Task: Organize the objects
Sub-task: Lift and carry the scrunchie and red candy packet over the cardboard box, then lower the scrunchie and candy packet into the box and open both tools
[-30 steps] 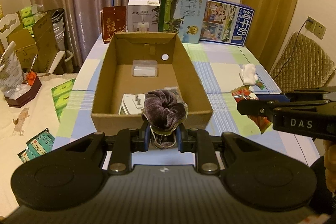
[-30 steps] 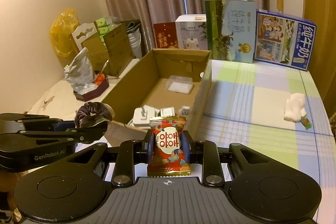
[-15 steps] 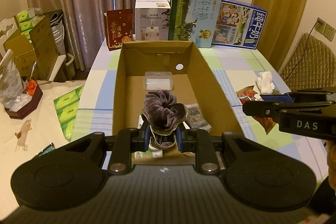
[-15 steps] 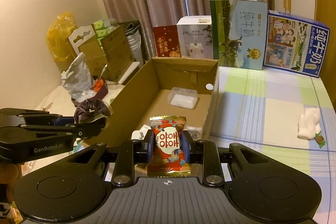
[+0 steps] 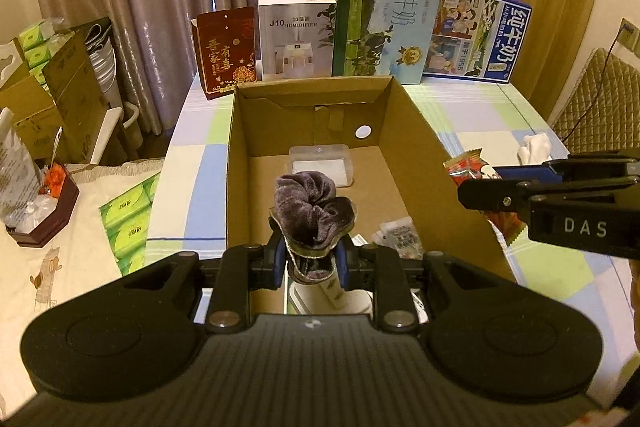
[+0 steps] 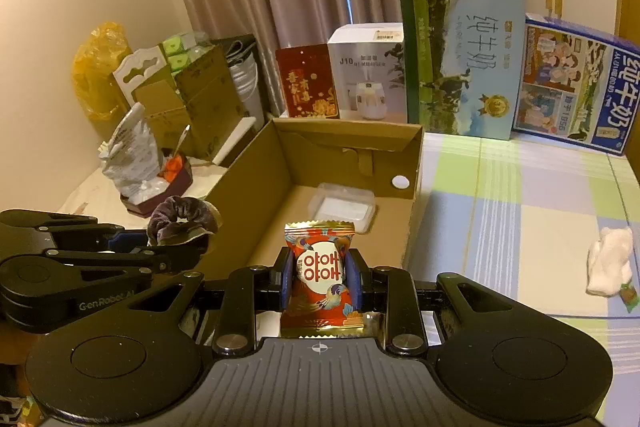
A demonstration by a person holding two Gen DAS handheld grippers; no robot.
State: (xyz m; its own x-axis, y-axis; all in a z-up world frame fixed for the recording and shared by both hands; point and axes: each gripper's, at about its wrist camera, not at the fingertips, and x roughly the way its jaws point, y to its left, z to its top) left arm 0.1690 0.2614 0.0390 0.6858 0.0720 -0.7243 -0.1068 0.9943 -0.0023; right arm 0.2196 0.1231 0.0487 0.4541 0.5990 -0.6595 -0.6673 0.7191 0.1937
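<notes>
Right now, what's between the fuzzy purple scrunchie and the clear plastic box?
Only bare cardboard floor of the cardboard box; the left wrist view shows the scrunchie held before the clear box.

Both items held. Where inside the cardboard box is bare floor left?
Bare floor in the cardboard box: the middle strip, between the clear plastic case at the far wall and the packets in the near right corner. That near end is crowded.

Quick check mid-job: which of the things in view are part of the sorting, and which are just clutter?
In play:
- purple scrunchie, held by left gripper
- red candy packet, held by right gripper
- cardboard box

Lying about:
- milk cartons
- humidifier box
- white cloth on the table
</notes>
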